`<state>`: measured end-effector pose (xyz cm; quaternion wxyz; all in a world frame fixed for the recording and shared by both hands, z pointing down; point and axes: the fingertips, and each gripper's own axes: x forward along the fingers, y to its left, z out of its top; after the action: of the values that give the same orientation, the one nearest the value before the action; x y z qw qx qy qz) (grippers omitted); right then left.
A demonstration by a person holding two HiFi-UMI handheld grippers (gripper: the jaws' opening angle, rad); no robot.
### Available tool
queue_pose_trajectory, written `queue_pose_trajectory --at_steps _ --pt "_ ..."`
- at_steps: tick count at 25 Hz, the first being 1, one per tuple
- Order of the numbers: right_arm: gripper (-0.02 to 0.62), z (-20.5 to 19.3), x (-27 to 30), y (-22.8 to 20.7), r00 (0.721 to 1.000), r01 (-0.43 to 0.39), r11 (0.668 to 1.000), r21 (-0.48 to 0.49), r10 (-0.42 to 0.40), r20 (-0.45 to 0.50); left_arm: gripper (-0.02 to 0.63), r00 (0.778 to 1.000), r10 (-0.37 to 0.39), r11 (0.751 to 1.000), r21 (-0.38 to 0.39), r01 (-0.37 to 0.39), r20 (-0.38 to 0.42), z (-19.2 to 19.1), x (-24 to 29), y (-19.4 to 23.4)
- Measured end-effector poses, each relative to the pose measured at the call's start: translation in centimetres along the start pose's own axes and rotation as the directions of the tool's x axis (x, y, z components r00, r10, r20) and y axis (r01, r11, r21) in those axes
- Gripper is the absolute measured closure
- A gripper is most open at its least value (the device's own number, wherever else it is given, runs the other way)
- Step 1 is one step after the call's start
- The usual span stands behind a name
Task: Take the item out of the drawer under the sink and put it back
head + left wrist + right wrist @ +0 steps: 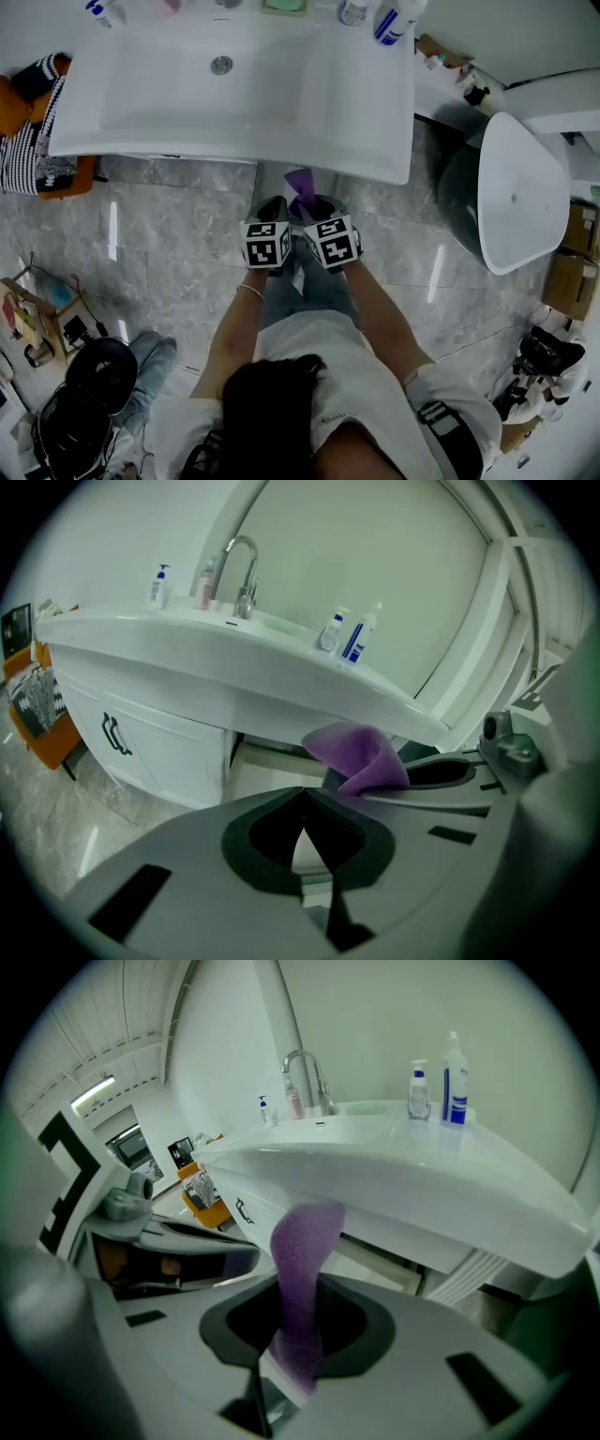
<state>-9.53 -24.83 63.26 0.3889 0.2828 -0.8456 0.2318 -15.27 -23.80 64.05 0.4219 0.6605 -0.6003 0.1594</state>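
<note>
- Right gripper view: the right tool (298,1288) is clenched on the purple cloth (305,1237). The cloth rises from the jaws as a loose strip at mid-frame, in front of the sink's rim and outside the drawer.
- The left tool (302,794) is pressed tip to tip with nothing in it. It sits just beside the other tool at the centre of the head view.
- Only one end of the cloth is pinched. The free flap could catch on the front rim of the sink (187,145) or on the drawer's edge and end up draped over the front instead of lying inside. It might then be trapped when the drawer is pushed shut.
- What looks like the open drawer (267,761) lies mostly under the overhanging rim in the head view, so the placement is partly blind and a tool could knock the rim.
- The two tools are so close that they could bump each other and tug the cloth loose.
- The floor (169,216) is glossy grey marbled tile.
- The white sink fills the top of the head view, with bottles (394,19) along its upper edge.
- A white toilet (520,197) stands at the right and an orange seat (66,178) at the left edge.
- A white cabinet door (150,742) with a dark handle shows at the left of the left gripper view.
</note>
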Motion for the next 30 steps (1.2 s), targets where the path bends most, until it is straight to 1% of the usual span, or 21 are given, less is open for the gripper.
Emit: queue_pose_trajectory --at_steps 5,8,13,16,18,21,24,27,30 --pt "0.503 -1.2 2.6 -0.8 1.000 -0.003 1.000 0.023 0.004 -0.028 0.601 0.999 -0.016 1.000 -0.004 0.016 -0.032 -1.4 2.3 0.1" --pt "0.503 -2.1 3.8 -1.5 0.999 0.009 1.000 0.029 -0.008 -0.049 0.601 0.999 -0.017 1.000 -0.015 0.016 -0.039 -1.9 3.6 0.2" --pt "0.503 -3.1 5.7 -2.5 0.999 0.001 0.998 0.060 0.001 -0.045 0.601 0.998 -0.055 0.998 -0.012 0.055 -0.042 -2.2 6.1 0.4" --pt "0.503 -3.5 7.0 -3.7 0.999 0.019 0.997 0.070 -0.016 -0.049 0.601 0.998 -0.048 0.999 -0.012 0.048 -0.037 -2.1 7.5 1.1" --pt "0.503 -3.8 7.9 -4.1 0.999 0.014 0.996 0.089 -0.010 -0.046 0.601 0.998 -0.044 0.999 -0.005 0.044 -0.036 -2.4 8.2 1.7" --pt "0.503 -4.2 9.1 -4.7 0.999 0.010 0.994 0.110 -0.005 -0.048 0.601 0.996 -0.062 0.998 -0.002 0.062 -0.056 -2.9 9.2 2.2" --pt "0.502 -4.5 10.3 -5.2 0.998 0.016 0.993 0.114 -0.009 -0.057 0.601 0.996 -0.042 0.999 0.001 0.042 -0.073 -3.5 9.9 3.0" --pt "0.502 -4.9 11.7 -5.6 0.998 0.018 0.992 0.128 -0.011 -0.059 0.601 0.997 -0.017 1.000 -0.026 0.015 -0.073 -4.0 10.7 3.8" --pt "0.500 -5.5 13.0 -5.8 0.997 0.009 0.990 0.137 0.001 -0.072 0.601 0.996 -0.008 1.000 -0.021 0.006 -0.088 -4.4 11.5 4.3"
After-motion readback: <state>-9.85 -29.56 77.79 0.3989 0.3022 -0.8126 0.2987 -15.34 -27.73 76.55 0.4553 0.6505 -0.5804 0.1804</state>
